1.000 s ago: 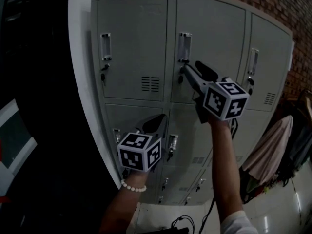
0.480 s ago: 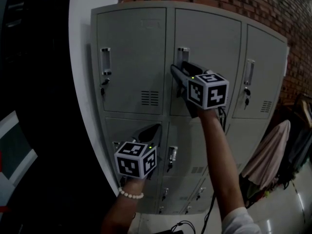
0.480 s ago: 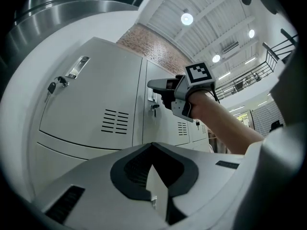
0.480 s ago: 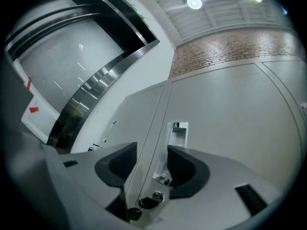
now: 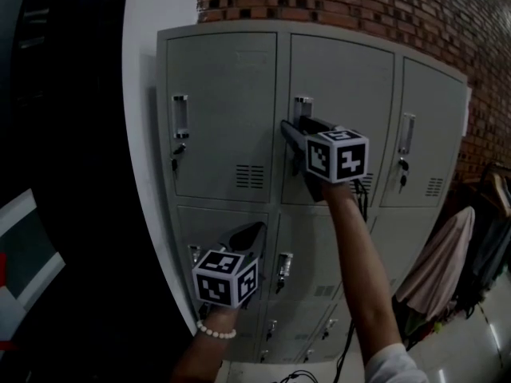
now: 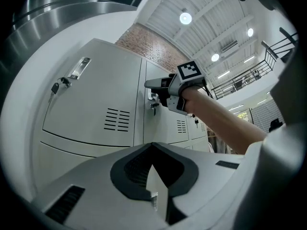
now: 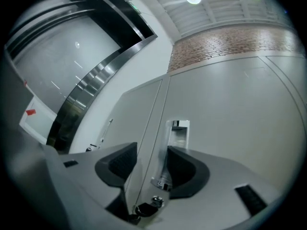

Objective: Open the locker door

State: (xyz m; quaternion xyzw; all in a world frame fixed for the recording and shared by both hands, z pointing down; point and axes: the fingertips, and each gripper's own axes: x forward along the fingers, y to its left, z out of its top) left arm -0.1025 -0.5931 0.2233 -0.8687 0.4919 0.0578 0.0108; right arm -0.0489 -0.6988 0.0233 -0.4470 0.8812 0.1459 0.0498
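Right gripper point(image 5: 291, 128) has crept up and left over the last second, so its jaws now stand apart either side of the lower end of the handle point(image 5: 302, 112) on the top middle locker door point(image 5: 347, 86) (nothing pinched yet, looks lined up to clamp). Door's shut flush, facing us; the handle runs vertical along its left edge, key point(image 7: 144, 209) just below. Left gripper point(image 5: 252, 234) hangs low, jaws together, empty
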